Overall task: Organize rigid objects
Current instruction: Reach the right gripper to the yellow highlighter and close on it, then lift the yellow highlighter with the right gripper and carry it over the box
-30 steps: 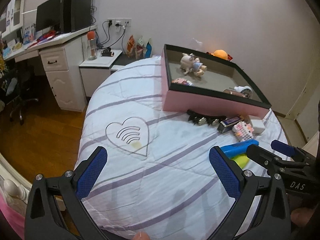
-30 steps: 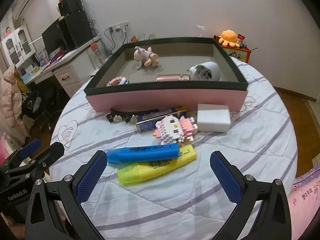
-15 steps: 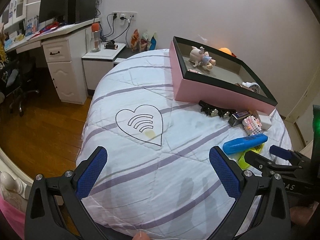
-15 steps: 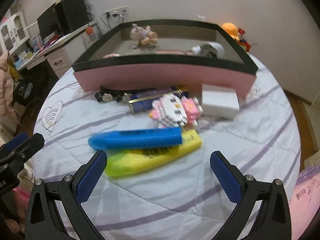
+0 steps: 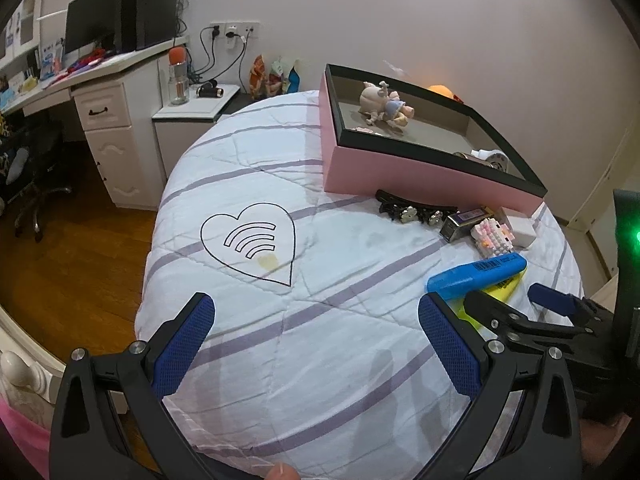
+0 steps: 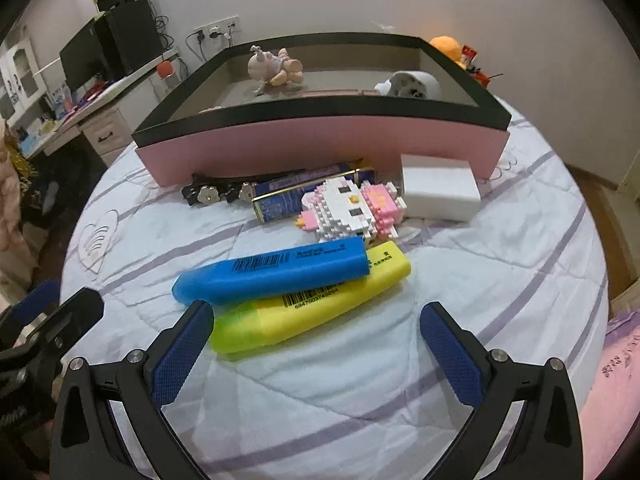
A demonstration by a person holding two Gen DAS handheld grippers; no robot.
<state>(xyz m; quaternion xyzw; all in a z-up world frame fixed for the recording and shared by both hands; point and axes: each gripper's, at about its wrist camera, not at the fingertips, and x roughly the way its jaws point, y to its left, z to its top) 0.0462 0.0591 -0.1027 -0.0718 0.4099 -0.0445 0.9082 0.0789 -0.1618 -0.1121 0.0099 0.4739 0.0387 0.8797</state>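
Note:
A pink box with a black rim [image 6: 320, 148] [image 5: 400, 172] stands on the bed and holds a pig figurine [image 6: 272, 66] and a white round object [image 6: 412, 84]. In front of it lie a black hair clip [image 6: 212, 192], a dark blue tin [image 6: 288, 200], a pink-and-white block figure [image 6: 352, 208], a white block [image 6: 440, 192], a blue highlighter [image 6: 276, 272] [image 5: 476, 272] and a yellow highlighter [image 6: 312, 308]. My right gripper [image 6: 316, 348] is open, just short of the yellow highlighter. My left gripper [image 5: 316, 340] is open and empty over bare quilt.
The white quilt with purple stripes and a heart print [image 5: 248, 240] covers the round bed. A white desk [image 5: 100, 120] with monitor, a bedside table [image 5: 196, 112] and wood floor [image 5: 60, 260] lie left. An orange plush [image 6: 448, 46] sits behind the box.
My right gripper has moved forward and down toward the two highlighters, which now loom larger. My left gripper has shifted so the box sits further right in its view. Both stay open.

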